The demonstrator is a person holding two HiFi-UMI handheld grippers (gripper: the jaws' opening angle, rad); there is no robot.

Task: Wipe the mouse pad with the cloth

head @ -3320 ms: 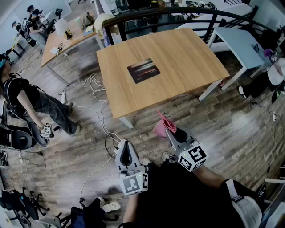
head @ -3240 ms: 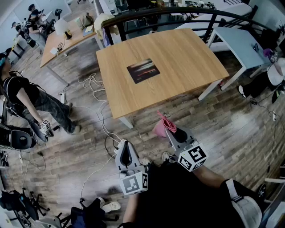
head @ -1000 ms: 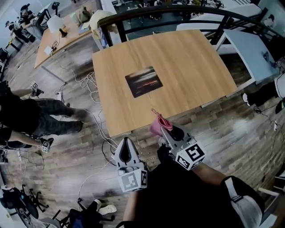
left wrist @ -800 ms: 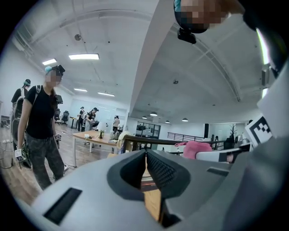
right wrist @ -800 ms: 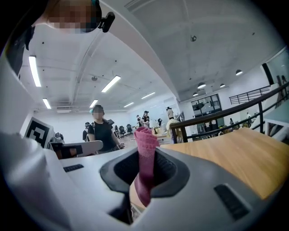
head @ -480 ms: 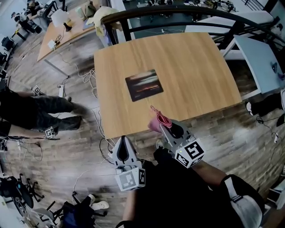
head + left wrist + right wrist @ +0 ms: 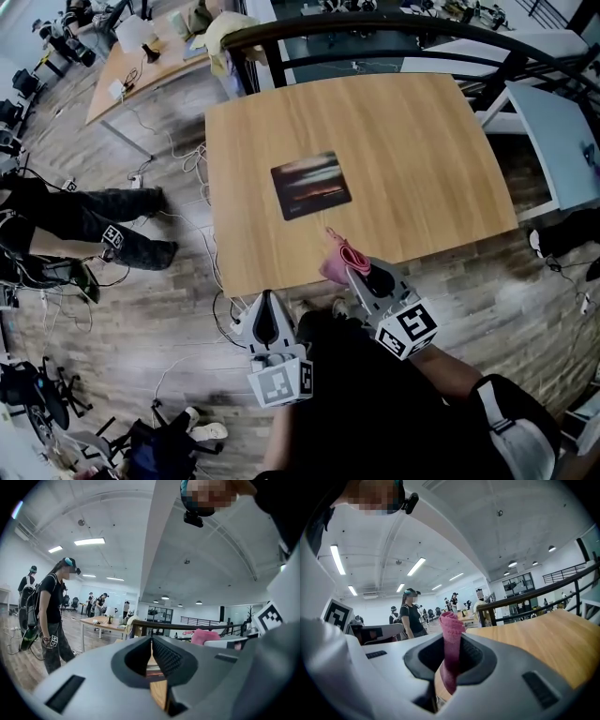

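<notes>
The right claw (image 7: 354, 272) clamps the pink cloth (image 7: 336, 259), just short of the mouse pad (image 7: 310, 185); the left claw (image 7: 266, 302) is closed and empty. With nothing pinning it, the mouse pad could slide on the surface (image 7: 422, 141) when wiped.

The left gripper (image 7: 266, 300) and the right gripper (image 7: 360, 274) both have a smooth shell of light grey plastic. Inside the jaws there are dark ribbed pads (image 7: 167, 656). Each gripper carries a white cube with black square markers (image 7: 279, 385) at its rear end. The person wears a black top (image 7: 375, 417).
</notes>
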